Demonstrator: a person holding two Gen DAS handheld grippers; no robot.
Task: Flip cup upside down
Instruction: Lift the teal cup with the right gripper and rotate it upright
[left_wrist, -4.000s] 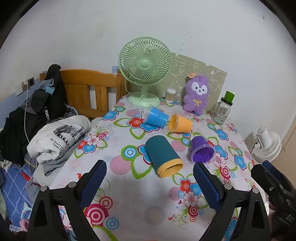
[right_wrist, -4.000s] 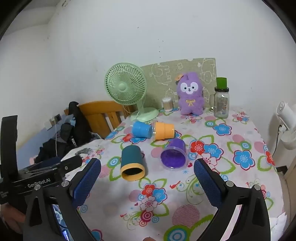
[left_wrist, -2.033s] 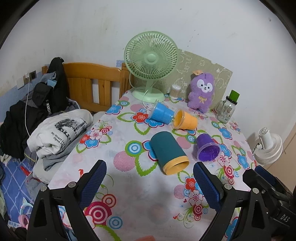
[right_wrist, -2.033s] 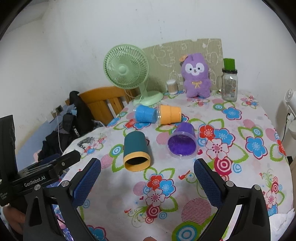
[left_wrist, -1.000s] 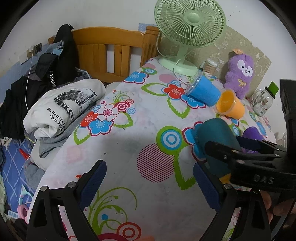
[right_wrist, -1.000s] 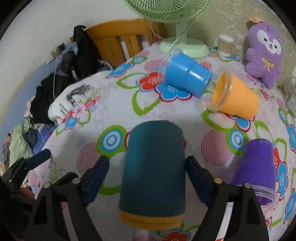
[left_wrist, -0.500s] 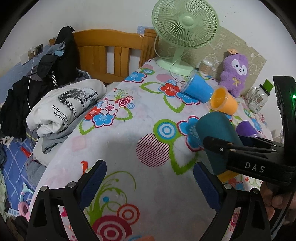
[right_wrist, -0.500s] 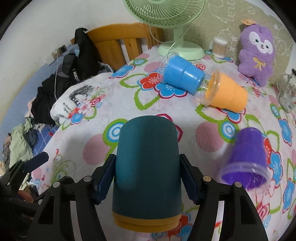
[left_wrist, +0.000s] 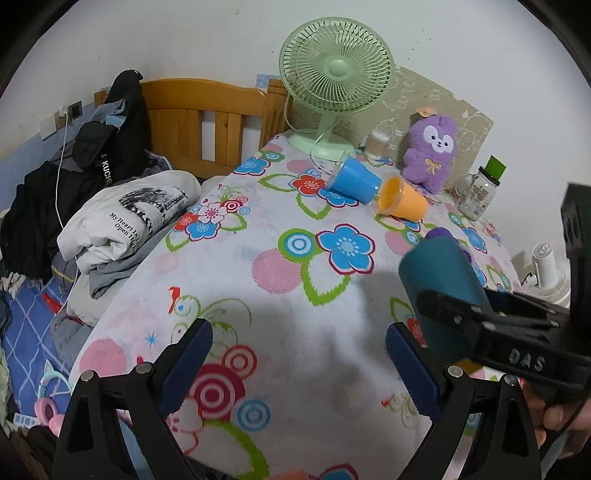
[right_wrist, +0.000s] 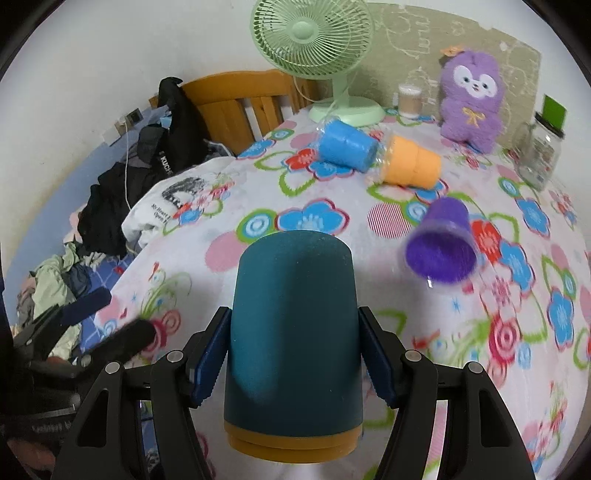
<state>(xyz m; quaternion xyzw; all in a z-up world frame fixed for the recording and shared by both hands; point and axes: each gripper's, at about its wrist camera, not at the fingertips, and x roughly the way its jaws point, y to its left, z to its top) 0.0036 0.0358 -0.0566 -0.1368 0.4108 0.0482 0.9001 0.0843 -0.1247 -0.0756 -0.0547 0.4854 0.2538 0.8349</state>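
Note:
My right gripper (right_wrist: 293, 354) is shut on a dark teal cup (right_wrist: 293, 321) with a yellow rim and holds it above the flowered table (right_wrist: 517, 306). The cup's closed base points away from me and its yellow rim points toward the camera. The cup (left_wrist: 441, 291) and the right gripper (left_wrist: 480, 325) also show at the right of the left wrist view. My left gripper (left_wrist: 299, 350) is open and empty over the table's near left part.
A blue cup (right_wrist: 347, 146), an orange cup (right_wrist: 413, 166) and a purple cup (right_wrist: 443, 243) lie on their sides. A green fan (right_wrist: 314, 33), a purple plush (right_wrist: 471, 107) and a glass jar (right_wrist: 539, 151) stand at the back. Clothes (left_wrist: 122, 218) lie left of the table.
My right gripper closed on the teal cup and lifted it off the table, drawing it back toward the near edge. The left gripper stayed open and shifted slightly.

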